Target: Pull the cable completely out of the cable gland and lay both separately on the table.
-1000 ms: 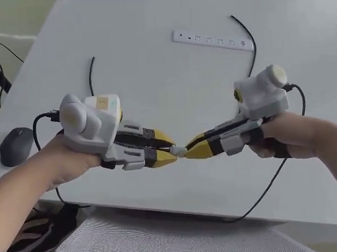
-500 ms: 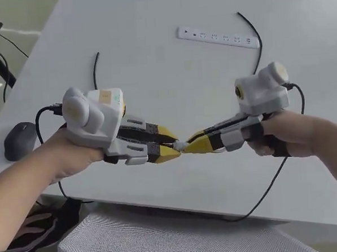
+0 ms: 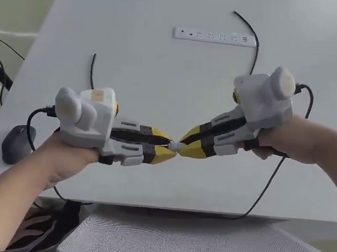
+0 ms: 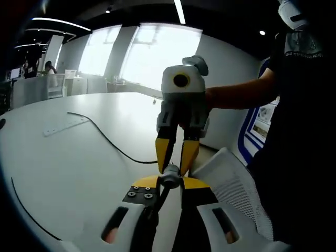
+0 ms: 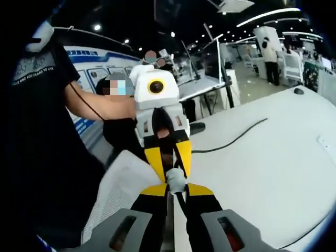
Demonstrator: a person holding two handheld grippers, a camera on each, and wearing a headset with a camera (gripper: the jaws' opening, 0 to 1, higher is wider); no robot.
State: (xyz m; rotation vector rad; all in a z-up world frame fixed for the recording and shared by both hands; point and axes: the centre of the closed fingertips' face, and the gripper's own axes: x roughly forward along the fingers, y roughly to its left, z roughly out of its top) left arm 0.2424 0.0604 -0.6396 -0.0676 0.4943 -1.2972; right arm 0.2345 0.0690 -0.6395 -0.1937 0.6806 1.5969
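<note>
Two-handed, holds left gripper (image 3: 169, 148) and right gripper (image 3: 182, 148) tip to tip over the worktop (image 3: 154, 64) edge, jaws pinching cable gland (image 3: 174, 146) and cable (image 5: 181, 202) respectively.

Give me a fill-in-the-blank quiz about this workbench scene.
The left gripper and right gripper meet at the small grey cable gland; their jaw tips are ____.
The long white power strip lies on the white ____.
The dark oval computer mouse sits nearer the ____ gripper.
Missing words: yellow; table; left.
</note>
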